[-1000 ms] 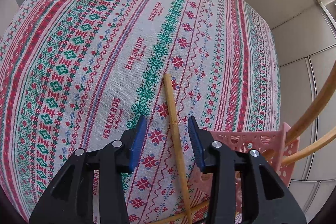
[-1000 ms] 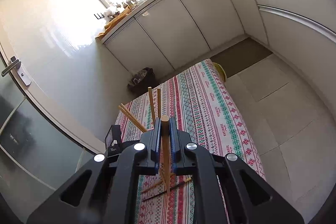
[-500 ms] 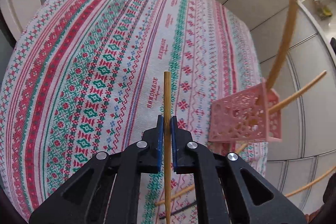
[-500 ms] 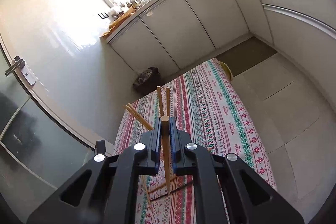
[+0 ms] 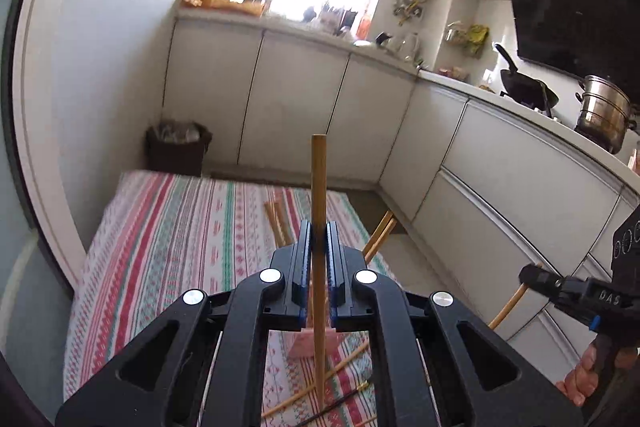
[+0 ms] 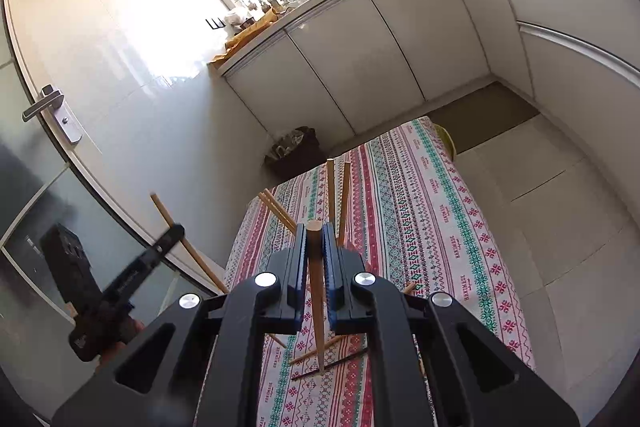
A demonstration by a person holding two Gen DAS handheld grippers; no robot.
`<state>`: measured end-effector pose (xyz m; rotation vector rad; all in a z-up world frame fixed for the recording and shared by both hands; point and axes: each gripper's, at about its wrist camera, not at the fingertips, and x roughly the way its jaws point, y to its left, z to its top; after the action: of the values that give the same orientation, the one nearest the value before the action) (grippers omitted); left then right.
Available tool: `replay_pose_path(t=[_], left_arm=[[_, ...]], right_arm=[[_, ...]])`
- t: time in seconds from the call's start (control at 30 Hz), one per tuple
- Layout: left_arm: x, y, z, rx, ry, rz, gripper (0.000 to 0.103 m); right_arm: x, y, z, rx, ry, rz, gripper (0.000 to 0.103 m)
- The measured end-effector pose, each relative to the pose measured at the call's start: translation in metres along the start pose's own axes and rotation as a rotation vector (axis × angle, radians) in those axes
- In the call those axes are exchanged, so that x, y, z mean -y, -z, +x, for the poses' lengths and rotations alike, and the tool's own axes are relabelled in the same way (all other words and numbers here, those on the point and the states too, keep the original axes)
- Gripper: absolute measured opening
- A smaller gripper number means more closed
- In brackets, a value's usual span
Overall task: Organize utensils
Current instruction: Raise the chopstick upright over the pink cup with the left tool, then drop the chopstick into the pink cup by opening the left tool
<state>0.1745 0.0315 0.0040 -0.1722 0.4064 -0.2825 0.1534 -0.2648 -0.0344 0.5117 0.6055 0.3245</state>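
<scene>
My left gripper (image 5: 319, 239) is shut on a wooden chopstick (image 5: 319, 187) and holds it upright above the patterned tablecloth (image 5: 180, 239). It also shows in the right wrist view (image 6: 166, 235), gripping that chopstick (image 6: 164, 211). My right gripper (image 6: 315, 239) is shut on another wooden chopstick (image 6: 317, 307), also upright; it shows at the right of the left wrist view (image 5: 536, 277). The pink holder (image 5: 304, 345) sits below, mostly hidden, with several chopsticks (image 6: 338, 195) sticking out of it. Loose chopsticks (image 5: 332, 379) and a thin dark stick (image 6: 332, 365) lie on the cloth.
White kitchen cabinets (image 5: 304, 107) run along the far wall and right side. A dark bin (image 5: 178, 147) stands beyond the table's far end. A wok (image 5: 524, 89) and steel pot (image 5: 602, 117) sit on the counter. A door with a handle (image 6: 44, 105) is on the left.
My left gripper closed on the chopstick lying on the cloth, lifted it and tilted up from facing the table to facing the kitchen. My right gripper stayed shut on its chopstick, drifting slightly.
</scene>
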Motion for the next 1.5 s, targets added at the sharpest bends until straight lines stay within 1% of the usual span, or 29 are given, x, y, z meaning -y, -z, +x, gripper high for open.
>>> replay_pose_path(t=[0.13, 0.23, 0.3, 0.47, 0.6, 0.7, 0.77, 0.83, 0.9, 0.97, 1.0, 1.1, 1.17, 1.23, 1.33, 1.43, 1.5], left_arm=[[0.031, -0.029, -0.007, 0.135, -0.003, 0.069, 0.006], [0.043, -0.041, 0.0, 0.183, -0.006, 0.093, 0.006], [0.05, -0.045, 0.005, 0.2, -0.018, 0.109, 0.006], [0.051, -0.034, 0.028, 0.184, -0.051, 0.109, 0.006], [0.041, -0.008, 0.057, 0.139, -0.079, 0.109, 0.007], [0.033, 0.008, 0.067, 0.102, -0.088, 0.101, 0.007], [0.027, 0.011, 0.061, 0.103, -0.086, 0.085, 0.008], [0.021, 0.008, 0.046, 0.119, -0.083, 0.066, 0.008], [0.016, 0.002, 0.026, 0.143, -0.079, 0.047, 0.009], [0.008, -0.003, 0.003, 0.173, -0.072, 0.008, 0.014], [0.004, -0.005, -0.008, 0.185, -0.074, -0.012, 0.015], [-0.009, -0.008, -0.034, 0.22, -0.073, -0.072, 0.016], [-0.011, -0.012, -0.043, 0.227, -0.085, -0.075, 0.016], [-0.015, -0.016, -0.052, 0.248, -0.082, -0.083, 0.016], [-0.02, -0.018, -0.062, 0.268, -0.085, -0.087, 0.016], [-0.025, -0.018, -0.066, 0.27, -0.091, -0.087, 0.016], [-0.029, -0.017, -0.067, 0.266, -0.094, -0.092, 0.016]], right_arm=[[0.002, 0.0, 0.001, -0.005, 0.0, 0.001, 0.008], [0.004, -0.001, -0.001, -0.006, 0.002, -0.003, 0.008], [0.005, -0.002, -0.002, -0.004, 0.004, -0.008, 0.008], [0.008, -0.001, -0.002, -0.008, 0.008, -0.008, 0.008], [0.01, -0.001, -0.002, -0.008, 0.016, -0.001, 0.008], [0.007, -0.002, -0.004, 0.0, 0.014, -0.002, 0.008], [0.003, -0.004, -0.006, 0.01, 0.013, -0.009, 0.008], [-0.001, -0.008, -0.007, 0.021, 0.013, -0.011, 0.008], [-0.006, -0.015, -0.009, 0.036, 0.002, -0.008, 0.008], [-0.013, -0.023, -0.012, 0.065, 0.002, -0.017, 0.008], [-0.018, -0.029, -0.012, 0.079, 0.003, -0.026, 0.008], [-0.037, -0.048, -0.01, 0.12, -0.005, -0.058, 0.008], [-0.053, -0.061, -0.008, 0.155, -0.002, -0.093, 0.008], [-0.067, -0.071, -0.002, 0.186, 0.004, -0.124, 0.008], [-0.08, -0.081, 0.012, 0.219, 0.023, -0.164, 0.008], [-0.087, -0.083, 0.033, 0.225, 0.048, -0.198, 0.008], [-0.088, -0.078, 0.049, 0.216, 0.058, -0.217, 0.008]])
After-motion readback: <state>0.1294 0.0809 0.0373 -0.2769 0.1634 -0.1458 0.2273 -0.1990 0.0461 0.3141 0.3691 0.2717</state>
